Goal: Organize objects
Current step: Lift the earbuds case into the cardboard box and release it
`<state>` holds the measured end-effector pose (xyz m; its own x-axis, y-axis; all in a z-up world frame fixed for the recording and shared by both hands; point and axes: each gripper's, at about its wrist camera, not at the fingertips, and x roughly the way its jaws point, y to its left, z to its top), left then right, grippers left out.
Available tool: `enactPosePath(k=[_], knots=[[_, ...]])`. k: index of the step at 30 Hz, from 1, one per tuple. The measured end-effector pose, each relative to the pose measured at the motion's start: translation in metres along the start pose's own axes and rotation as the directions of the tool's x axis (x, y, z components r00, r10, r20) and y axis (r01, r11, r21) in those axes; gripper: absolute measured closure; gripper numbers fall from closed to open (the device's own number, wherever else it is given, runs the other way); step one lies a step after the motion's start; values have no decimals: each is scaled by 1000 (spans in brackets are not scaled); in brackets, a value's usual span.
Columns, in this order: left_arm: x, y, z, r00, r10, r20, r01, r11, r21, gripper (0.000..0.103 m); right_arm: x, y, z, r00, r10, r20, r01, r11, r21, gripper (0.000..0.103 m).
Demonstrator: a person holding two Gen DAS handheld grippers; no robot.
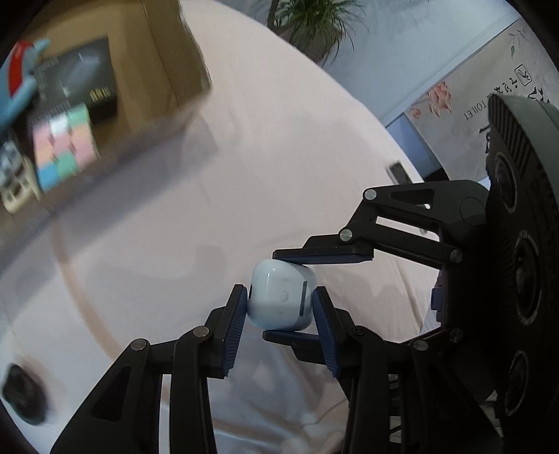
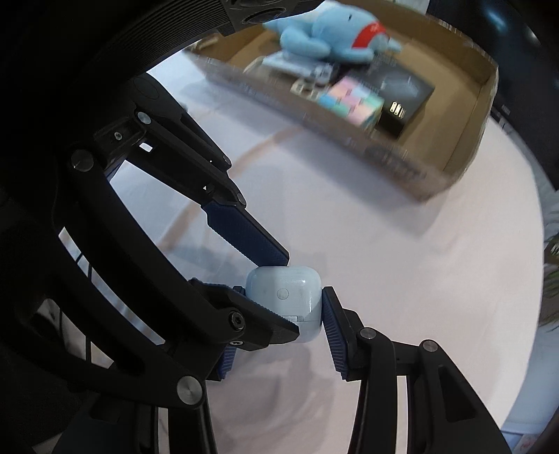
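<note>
A pale blue earbud case [image 1: 281,297] is held above the white tablecloth by both grippers at once. My left gripper [image 1: 281,309] is shut on its two sides. My right gripper [image 1: 300,297] comes in from the right and clamps it top and bottom. In the right wrist view the case [image 2: 284,300] sits between the right gripper's pads [image 2: 279,314], with the left gripper's fingers crossing from the left. A cardboard box [image 1: 164,59] stands at the far left; it also shows in the right wrist view [image 2: 468,139].
The box holds a blue plush toy [image 2: 332,38], a black carton [image 2: 405,94], a pastel cube [image 2: 349,101] and small grey items. A dark object [image 1: 24,394] lies on the cloth at lower left. A potted plant [image 1: 311,24] stands beyond the table.
</note>
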<state>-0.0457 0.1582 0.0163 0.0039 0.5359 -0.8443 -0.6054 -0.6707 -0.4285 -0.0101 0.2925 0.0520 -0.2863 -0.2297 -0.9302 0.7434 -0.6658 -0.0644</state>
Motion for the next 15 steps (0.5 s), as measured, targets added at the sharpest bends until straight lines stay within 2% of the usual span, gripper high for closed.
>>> enactPosePath(k=[8, 9, 12, 15], knots=[[-33, 17, 47, 994, 48, 96, -51, 998, 31, 67, -26, -30, 52, 995, -59, 82, 61, 998, -15, 62], [-47, 34, 50, 993, 48, 106, -52, 998, 31, 67, -25, -32, 61, 993, -67, 92, 69, 998, -15, 62], [-55, 38, 50, 989, 50, 137, -54, 998, 26, 66, -15, -46, 92, 990, -82, 116, 85, 996, -20, 62], [-61, 52, 61, 985, 54, 164, -58, 998, 20, 66, -21, -51, 104, 986, -98, 136, 103, 994, -32, 62]])
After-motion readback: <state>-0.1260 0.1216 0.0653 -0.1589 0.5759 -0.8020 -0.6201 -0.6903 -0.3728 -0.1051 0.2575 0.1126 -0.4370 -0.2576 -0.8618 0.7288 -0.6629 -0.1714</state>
